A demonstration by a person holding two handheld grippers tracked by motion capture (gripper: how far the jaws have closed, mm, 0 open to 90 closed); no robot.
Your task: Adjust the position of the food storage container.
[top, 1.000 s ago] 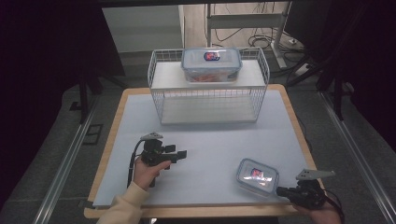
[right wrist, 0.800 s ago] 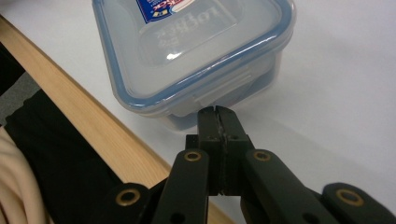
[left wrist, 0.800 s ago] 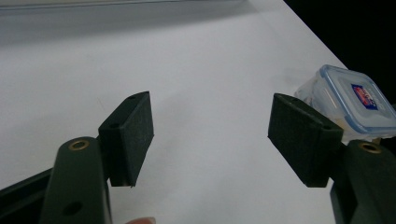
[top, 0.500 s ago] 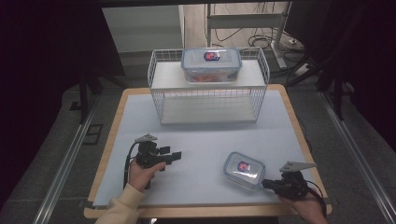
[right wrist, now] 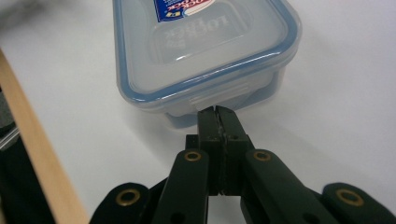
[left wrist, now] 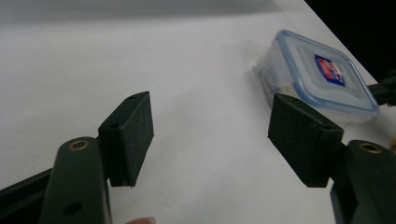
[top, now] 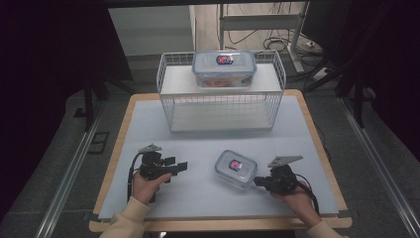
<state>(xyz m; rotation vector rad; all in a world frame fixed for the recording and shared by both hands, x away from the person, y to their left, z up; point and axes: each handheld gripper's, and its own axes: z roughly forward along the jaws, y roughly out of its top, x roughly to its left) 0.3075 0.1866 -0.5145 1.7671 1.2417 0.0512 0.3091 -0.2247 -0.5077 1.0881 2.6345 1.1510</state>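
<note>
A clear lidded container with a blue-rimmed lid (top: 236,168) (left wrist: 317,74) (right wrist: 201,46) lies on the white mat at the front, right of centre. My right gripper (top: 257,182) (right wrist: 217,112) is shut, and its joined tips touch the container's near end just under the lid's tab; nothing shows between the jaws. My left gripper (top: 181,166) (left wrist: 210,135) is held at the front left, pointing right toward the container. It is open with bare mat between its jaws, a hand's width short of the box.
A white wire rack (top: 220,106) stands at the back of the table, with a second lidded container (top: 224,67) on its top shelf. The table's wooden edge (top: 317,144) frames the mat. Dark floor and cables surround the table.
The right gripper has travelled left along the front of the table, and the container has slid left with it. The left gripper has stayed in place, still open.
</note>
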